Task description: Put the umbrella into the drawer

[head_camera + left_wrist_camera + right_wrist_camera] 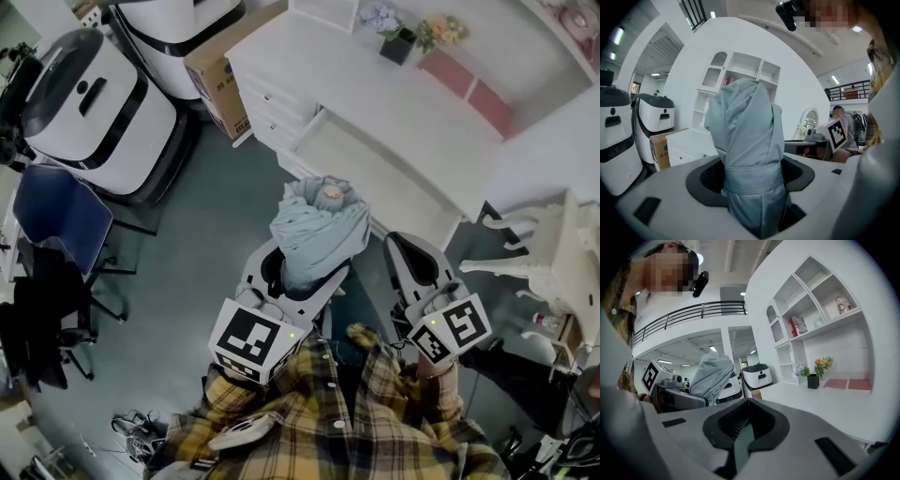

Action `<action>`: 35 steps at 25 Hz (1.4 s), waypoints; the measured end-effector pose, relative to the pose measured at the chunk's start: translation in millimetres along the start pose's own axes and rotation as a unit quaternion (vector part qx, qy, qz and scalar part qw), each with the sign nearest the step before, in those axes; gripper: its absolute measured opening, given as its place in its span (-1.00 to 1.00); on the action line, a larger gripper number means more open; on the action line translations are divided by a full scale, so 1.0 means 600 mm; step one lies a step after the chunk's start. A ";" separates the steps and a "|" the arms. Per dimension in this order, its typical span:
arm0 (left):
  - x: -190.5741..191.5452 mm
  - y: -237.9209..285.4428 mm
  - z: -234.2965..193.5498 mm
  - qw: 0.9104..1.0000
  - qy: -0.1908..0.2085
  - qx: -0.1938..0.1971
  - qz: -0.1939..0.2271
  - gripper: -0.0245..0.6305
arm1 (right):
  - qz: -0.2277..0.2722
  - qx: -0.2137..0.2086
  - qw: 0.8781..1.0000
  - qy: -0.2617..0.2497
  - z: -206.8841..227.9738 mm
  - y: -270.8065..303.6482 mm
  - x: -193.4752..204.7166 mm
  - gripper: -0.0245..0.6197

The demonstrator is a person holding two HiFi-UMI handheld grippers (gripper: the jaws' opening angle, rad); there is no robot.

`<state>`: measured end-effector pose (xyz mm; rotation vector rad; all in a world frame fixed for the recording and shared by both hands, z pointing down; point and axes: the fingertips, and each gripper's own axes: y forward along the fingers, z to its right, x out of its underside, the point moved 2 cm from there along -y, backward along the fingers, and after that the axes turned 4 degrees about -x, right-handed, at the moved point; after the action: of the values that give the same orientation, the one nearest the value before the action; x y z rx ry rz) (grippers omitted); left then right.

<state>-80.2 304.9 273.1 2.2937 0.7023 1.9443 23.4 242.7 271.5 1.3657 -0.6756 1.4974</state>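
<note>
Two tools rise before our plaid shirt (pixel 347 417) in the lower half of the head view. The left tool (pixel 298 274) is clenched on the umbrella (pixel 319 230). Folded, grey-blue and bound by its strap, the umbrella stands upright between the jaws and bulges above them at frame centre. In the left gripper view it fills the middle, and both dark pads (pixel 707 180) press in just under the strap.

The right tool (pixel 419 264), right of centre, carries nothing. In its own view the jaws are drawn together, with only a thin slit between them. The tools stand side by side, apart, and the umbrella does not touch the right one.

Across the upper middle of the head view runs the white surface (pixel 375 94). Under its near edge, just above the umbrella in the frame, we see what looks like a wide drawer (pixel 375 173) pulled out. Small drawers (pixel 267 111) sit at the surface's left end, with a box (pixel 217 70) beside them. A dark pot (pixel 397 45) of flowers stands at the top. White machines (pixel 94 112) fill the upper left, and a blue chair (pixel 56 217) is at the left edge.
</note>
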 end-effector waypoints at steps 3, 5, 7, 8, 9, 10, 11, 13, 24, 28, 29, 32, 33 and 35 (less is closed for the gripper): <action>-0.001 0.022 -0.010 1.000 0.002 0.002 -0.006 0.07 | 0.000 0.005 1.000 0.007 0.022 0.008 0.004 -0.87; -0.008 0.037 -0.019 1.000 0.005 0.003 -0.008 0.07 | 0.000 0.008 1.000 0.012 0.035 0.016 0.005 -0.87; -0.016 0.054 -0.027 1.000 0.008 0.005 -0.010 0.07 | -0.001 0.009 1.000 0.017 0.052 0.027 0.003 -0.87; -0.020 0.064 -0.032 1.000 0.008 0.006 -0.011 0.07 | -0.001 0.009 1.000 0.019 0.062 0.033 0.003 -0.87; -0.023 0.075 -0.038 1.000 0.009 0.007 -0.012 0.07 | -0.002 0.010 1.000 0.021 0.073 0.041 0.003 -0.87; -0.027 0.087 -0.045 1.000 0.010 0.008 -0.015 0.07 | -0.002 0.011 1.000 0.024 0.085 0.050 0.003 -0.87; -0.031 0.100 -0.053 1.000 0.010 0.010 -0.018 0.07 | -0.003 0.013 1.000 0.027 0.096 0.060 0.003 -0.87; -0.038 0.129 -0.067 0.999 0.009 0.016 -0.026 0.07 | -0.006 0.017 0.999 0.035 0.121 0.079 0.002 -0.87; -0.122 0.284 -0.131 0.997 0.028 0.044 -0.054 0.07 | -0.001 0.046 0.998 0.053 0.270 0.157 -0.061 -0.87; -0.149 0.334 -0.134 0.996 0.043 0.058 -0.059 0.07 | 0.004 0.057 0.997 0.058 0.314 0.159 -0.078 -0.87; -0.154 0.347 -0.133 0.995 0.047 0.062 -0.060 0.07 | 0.004 0.060 0.996 0.059 0.324 0.160 -0.079 -0.87; -0.165 0.391 -0.128 0.993 0.056 0.078 -0.063 0.07 | 0.003 0.068 0.995 0.067 0.361 0.161 -0.076 -0.87; -0.167 0.405 -0.125 0.992 0.060 0.085 -0.065 0.07 | 0.004 0.071 0.995 0.071 0.374 0.162 -0.076 -0.87; -0.170 0.423 -0.120 0.990 0.068 0.099 -0.072 0.07 | 0.009 0.078 0.994 0.075 0.388 0.160 -0.082 -0.87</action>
<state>-82.0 21.8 276.7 2.1564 1.0873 2.0611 30.2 -12.7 294.8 1.3488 -0.4853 1.6770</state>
